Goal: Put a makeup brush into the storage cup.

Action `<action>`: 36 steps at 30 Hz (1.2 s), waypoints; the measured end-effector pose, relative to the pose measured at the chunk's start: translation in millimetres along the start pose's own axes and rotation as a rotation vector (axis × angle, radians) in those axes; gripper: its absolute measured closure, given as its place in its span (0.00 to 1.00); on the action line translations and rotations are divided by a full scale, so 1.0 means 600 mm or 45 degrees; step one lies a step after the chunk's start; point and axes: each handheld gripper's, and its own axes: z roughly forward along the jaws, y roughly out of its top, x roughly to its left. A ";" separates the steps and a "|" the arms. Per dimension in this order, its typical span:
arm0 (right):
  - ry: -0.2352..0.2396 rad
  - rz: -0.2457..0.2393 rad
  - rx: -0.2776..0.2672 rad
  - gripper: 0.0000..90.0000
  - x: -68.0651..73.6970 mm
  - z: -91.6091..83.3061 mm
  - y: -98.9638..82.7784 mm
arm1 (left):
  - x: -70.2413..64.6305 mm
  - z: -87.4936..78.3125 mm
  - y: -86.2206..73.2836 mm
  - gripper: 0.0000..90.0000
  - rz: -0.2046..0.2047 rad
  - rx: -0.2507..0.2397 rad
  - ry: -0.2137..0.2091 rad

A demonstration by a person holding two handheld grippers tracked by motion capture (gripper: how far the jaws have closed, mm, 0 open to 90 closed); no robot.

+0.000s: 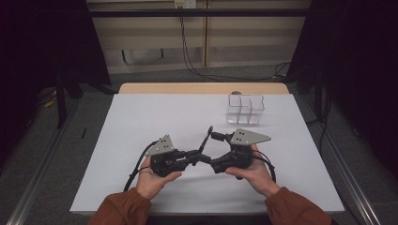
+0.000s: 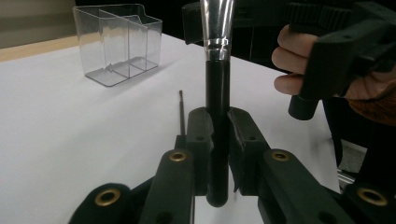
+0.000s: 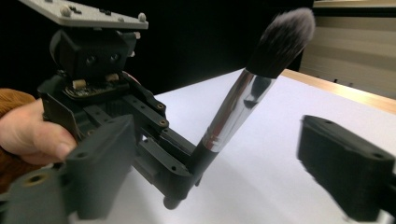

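While the white surface (image 1: 141, 122) lies bare across most of its width, a clear divided organiser (image 1: 245, 109) stands toward its far right, well apart from the two grippers, which meet above the near middle. The left gripper (image 1: 199, 156) is clamped on the black handle of a makeup brush (image 1: 205, 139); in the left gripper view the pads press that handle from both sides low down, and the brush rises upright from them, its silver ferrule (image 2: 217, 23) above. In the right gripper view the brush leans away with its soft bristle head (image 3: 285, 39) uppermost. The right gripper (image 1: 213, 161) has its jaws standing wide apart on either side of the brush, touching nothing. The step in hand looks like a handover from left to right, probably on the way to the organiser. To do it well, the right gripper should close on the handle just above the left one's pads or on the ferrule, never on the bristles, with the shaft centred between its pads. The left should let go only once that grip looks firm, since the smooth round handle could slip or swing. A thin dark stick (image 2: 181, 112) lying on the surface beyond the left gripper should be left undisturbed. Keeping the brush near upright would suit a later drop into a compartment.
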 end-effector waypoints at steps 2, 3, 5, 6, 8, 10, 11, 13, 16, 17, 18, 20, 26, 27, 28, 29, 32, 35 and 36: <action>0.013 0.018 -0.004 0.23 -0.003 0.000 0.000 | 0.000 0.000 0.000 0.89 0.002 0.000 0.003; 0.018 0.025 -0.001 0.26 -0.004 0.001 -0.001 | 0.001 -0.001 0.000 0.89 0.000 -0.002 0.008; 0.019 0.025 -0.001 0.29 -0.005 0.001 -0.002 | 0.002 -0.001 0.000 0.89 -0.002 -0.005 0.013; 0.015 0.019 0.002 0.33 -0.005 0.002 -0.001 | 0.002 -0.001 0.000 0.89 -0.002 -0.005 0.013; -0.014 0.003 -0.033 0.44 -0.004 0.000 -0.001 | 0.001 0.001 0.000 0.89 0.003 -0.003 0.012; -0.004 0.013 -0.030 0.50 -0.005 0.001 0.000 | 0.000 0.002 -0.001 0.89 0.002 0.000 0.012; -0.004 0.014 -0.036 0.54 -0.004 0.000 0.000 | 0.000 0.003 -0.001 0.89 0.002 0.003 0.008; 0.000 0.033 -0.028 0.57 -0.005 0.001 -0.002 | 0.000 0.003 -0.001 0.89 0.005 0.004 0.021; 0.006 0.042 -0.015 0.65 -0.005 0.003 -0.004 | 0.000 0.005 -0.002 0.89 0.002 0.008 0.015; 0.000 0.038 -0.021 0.68 -0.004 0.003 -0.005 | 0.000 0.007 -0.003 0.89 0.000 0.012 0.009; -0.004 0.027 -0.021 0.69 -0.003 0.003 -0.004 | 0.000 0.007 -0.003 0.89 0.001 0.014 0.007; -0.004 0.033 -0.031 0.72 -0.003 0.003 -0.004 | -0.001 0.008 -0.003 0.89 0.004 0.011 0.003; 0.003 0.057 -0.020 0.81 -0.007 0.004 -0.006 | -0.001 0.010 -0.004 0.89 0.007 0.029 0.004; 0.003 0.054 -0.016 0.81 -0.007 0.004 -0.006 | -0.001 0.011 -0.005 0.89 0.007 0.031 0.003; 0.003 0.054 -0.016 0.81 -0.007 0.004 -0.006 | -0.001 0.011 -0.005 0.89 0.007 0.031 0.003; 0.014 0.049 -0.013 0.82 -0.006 0.005 -0.006 | -0.001 0.011 -0.005 0.89 0.011 0.032 0.000; 0.036 0.068 -0.009 0.84 -0.006 0.006 -0.006 | -0.002 0.012 -0.006 0.88 0.012 0.034 -0.003; 0.060 0.073 -0.001 0.86 -0.005 0.008 -0.006 | -0.002 0.014 -0.007 0.88 0.014 0.036 -0.005; 0.060 0.066 0.001 0.86 -0.004 0.009 -0.005 | -0.001 0.014 -0.007 0.88 0.014 0.033 -0.004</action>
